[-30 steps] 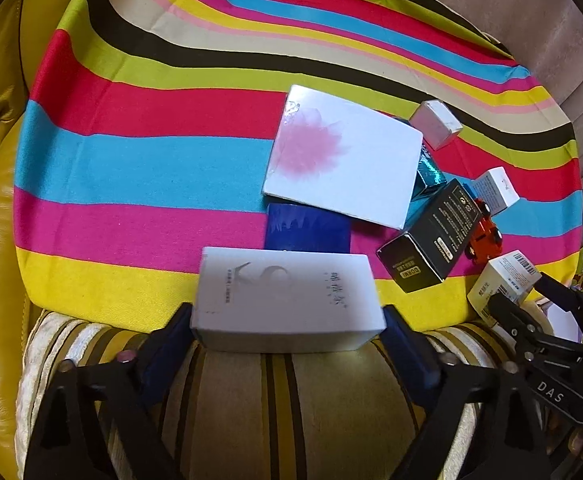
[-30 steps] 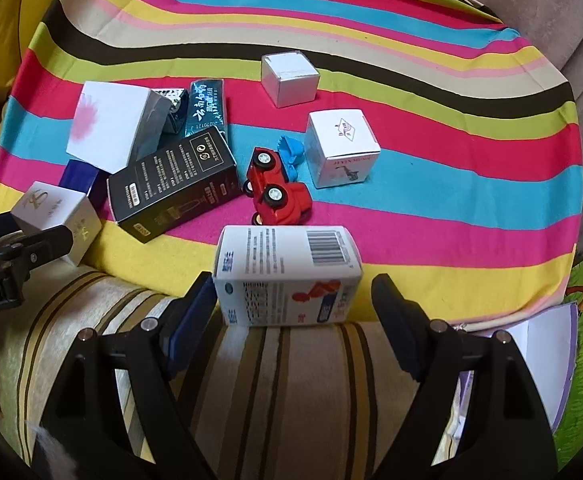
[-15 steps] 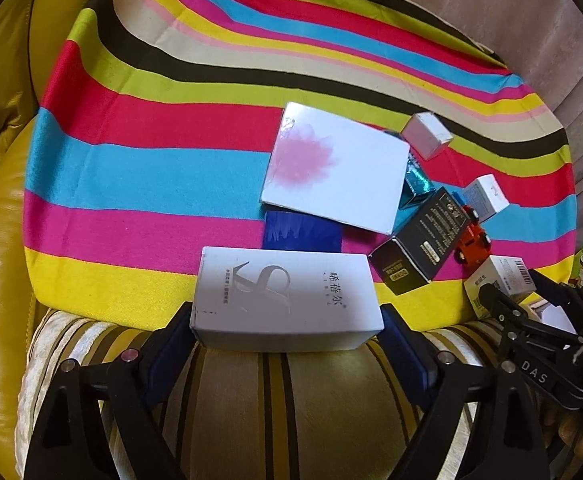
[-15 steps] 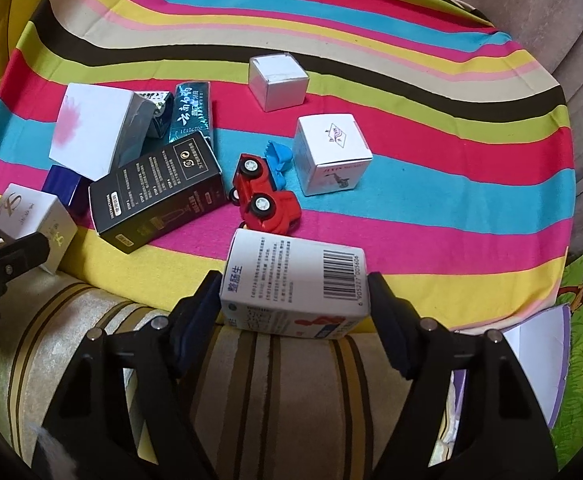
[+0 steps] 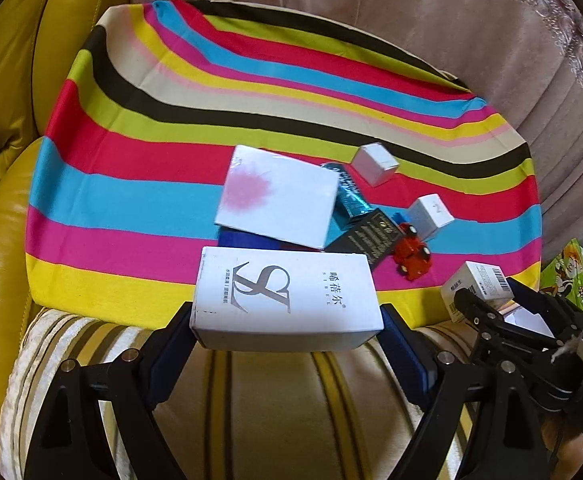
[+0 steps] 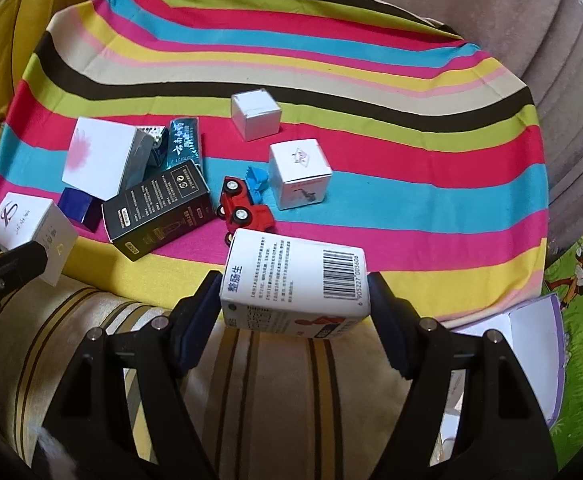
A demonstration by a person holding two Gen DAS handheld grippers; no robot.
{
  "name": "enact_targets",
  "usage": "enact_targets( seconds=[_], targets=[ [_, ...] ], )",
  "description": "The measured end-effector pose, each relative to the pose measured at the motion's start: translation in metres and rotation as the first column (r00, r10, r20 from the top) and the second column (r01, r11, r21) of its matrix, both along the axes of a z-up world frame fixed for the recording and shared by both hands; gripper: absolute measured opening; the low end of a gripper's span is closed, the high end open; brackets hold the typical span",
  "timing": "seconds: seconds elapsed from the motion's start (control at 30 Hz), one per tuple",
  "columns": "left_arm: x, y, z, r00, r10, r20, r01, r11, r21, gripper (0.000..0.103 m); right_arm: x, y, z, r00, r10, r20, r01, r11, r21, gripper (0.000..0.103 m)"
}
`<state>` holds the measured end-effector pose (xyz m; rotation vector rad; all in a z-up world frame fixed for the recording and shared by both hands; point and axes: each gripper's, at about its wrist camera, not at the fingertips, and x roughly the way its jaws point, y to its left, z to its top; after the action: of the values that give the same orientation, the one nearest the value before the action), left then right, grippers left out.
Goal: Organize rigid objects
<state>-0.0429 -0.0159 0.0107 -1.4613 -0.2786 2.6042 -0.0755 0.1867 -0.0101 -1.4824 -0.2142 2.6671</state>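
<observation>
Left gripper [image 5: 287, 344] clamped on long white carton with grey logo [image 5: 287, 300], lifted over near edge of striped cloth [image 5: 139, 152]. Right gripper [image 6: 293, 312] jaws just closed in, pads now pinching white barcode-printed medicine box [image 6: 295, 284] above same edge. Red toy car [image 6: 245, 210] lies just beyond.

Striped cloth [image 6: 371, 208] carries boxes [image 6: 297, 172] and toy car [image 6: 245, 210].
</observation>
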Motion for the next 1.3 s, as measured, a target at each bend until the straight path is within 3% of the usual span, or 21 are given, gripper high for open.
enact_targets(
  seconds=[0.77, 1.3],
  targets=[
    [0.01, 0.071, 0.013, 0.989, -0.137, -0.049, 0.135, 0.99, -0.047, 0.089, 0.043, 0.049, 0.027, 0.992, -0.107, -0.073, 0.105, 0.994, -0.042, 0.075],
    [0.017, 0.134, 0.018, 0.961, -0.273, -0.046, 0.27, 0.96, -0.076, 0.089, 0.08, 0.109, 0.031, 0.971, -0.226, -0.079, 0.218, 0.971, -0.092, 0.075]
  ],
)
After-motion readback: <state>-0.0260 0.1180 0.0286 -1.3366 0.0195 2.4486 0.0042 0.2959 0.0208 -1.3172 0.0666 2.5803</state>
